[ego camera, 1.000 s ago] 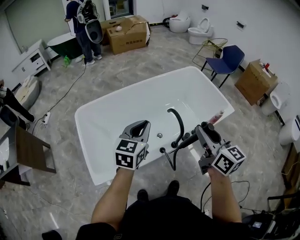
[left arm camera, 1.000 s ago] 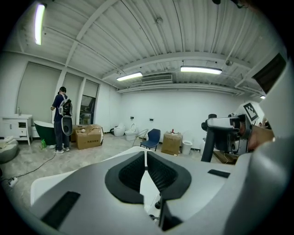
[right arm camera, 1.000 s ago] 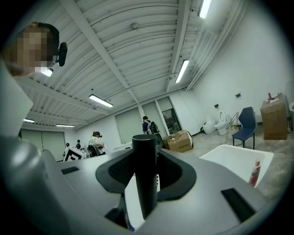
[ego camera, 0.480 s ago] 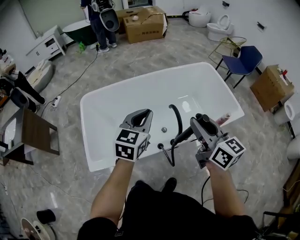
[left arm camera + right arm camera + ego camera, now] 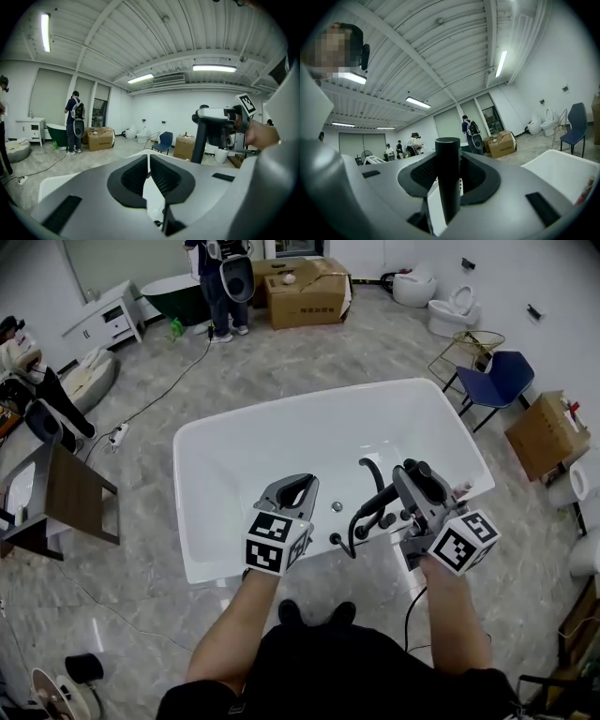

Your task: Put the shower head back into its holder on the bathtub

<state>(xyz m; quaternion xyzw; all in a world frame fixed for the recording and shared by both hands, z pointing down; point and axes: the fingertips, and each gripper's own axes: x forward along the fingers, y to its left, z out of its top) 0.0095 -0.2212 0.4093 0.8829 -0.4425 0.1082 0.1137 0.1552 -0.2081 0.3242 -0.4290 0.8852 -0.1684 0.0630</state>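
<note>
The black shower head (image 5: 380, 502) lies level over the near rim of the white bathtub (image 5: 262, 456), held by its handle. My right gripper (image 5: 414, 474) is shut on it. In the right gripper view the handle (image 5: 448, 187) stands as a dark cylinder between the jaws of that gripper (image 5: 448, 154). Its hose (image 5: 351, 545) loops down to the black tap fittings beside the curved spout (image 5: 373, 465). My left gripper (image 5: 306, 481) hovers over the near rim to the left of the tap, shut and empty. In the left gripper view its tips (image 5: 148, 157) meet, with the shower head (image 5: 200, 136) at the right.
A person (image 5: 225, 273) stands at the back beside a cardboard box (image 5: 305, 292). A blue chair (image 5: 497, 379), toilets (image 5: 450, 307) and another box (image 5: 546, 432) line the right side. A wooden table (image 5: 70, 502) and a floor cable (image 5: 155, 395) are at the left.
My right gripper has shifted a little along the near rim with the shower head still in it. The left gripper stays shut. The head view has swung, so the tub sits lower in the picture.
</note>
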